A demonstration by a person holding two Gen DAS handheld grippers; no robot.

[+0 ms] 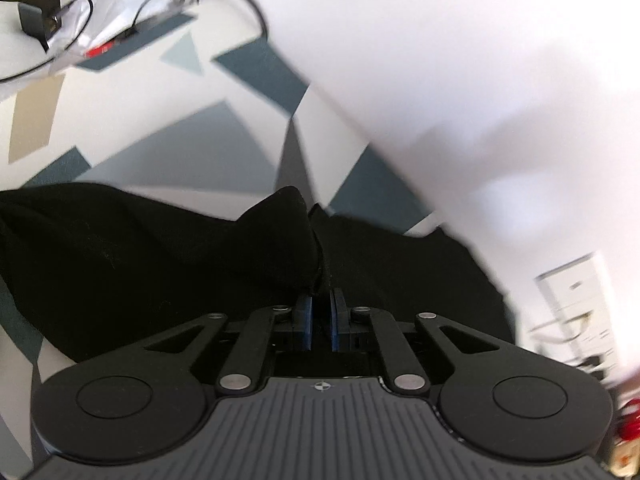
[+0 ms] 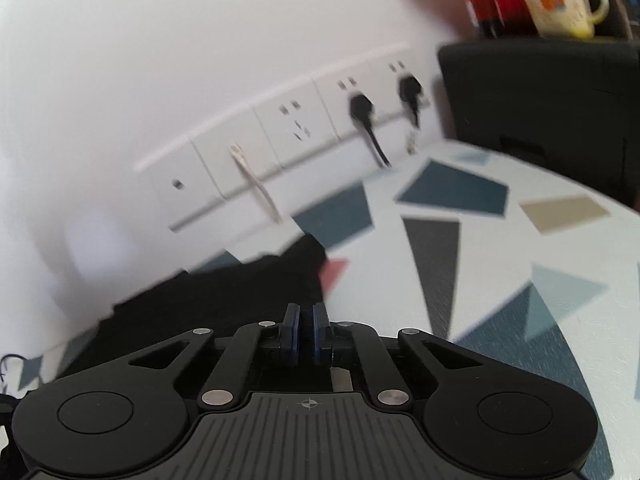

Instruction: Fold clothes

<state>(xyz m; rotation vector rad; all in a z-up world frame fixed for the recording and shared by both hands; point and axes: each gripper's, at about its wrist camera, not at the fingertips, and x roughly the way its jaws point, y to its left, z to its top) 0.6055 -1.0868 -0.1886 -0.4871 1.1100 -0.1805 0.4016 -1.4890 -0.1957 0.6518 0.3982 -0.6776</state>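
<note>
On the patterned counter [image 2: 500, 248] lies a black garment [image 1: 140, 260] against the white wall [image 2: 200, 60] — its bunched cloth pinched in the closed left claw [image 1: 321, 300], another edge under the closed right claw [image 2: 306, 312].

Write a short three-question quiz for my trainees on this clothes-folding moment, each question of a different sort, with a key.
1. True or false: the left gripper has black fabric pinched between its blue pads.
2. Multiple choice: how many plugs sit in the wall sockets in the right wrist view? A) none B) two C) four
3. Short answer: what does the black garment lie on?

Key
1. True: the cloth bunches up into the nearly closed jaws.
2. B: two black plugs, side by side.
3. A white table patterned with blue, grey and tan shapes.

The right gripper is also shut at the garment's edge; the fabric between its pads is hard to make out.
</note>
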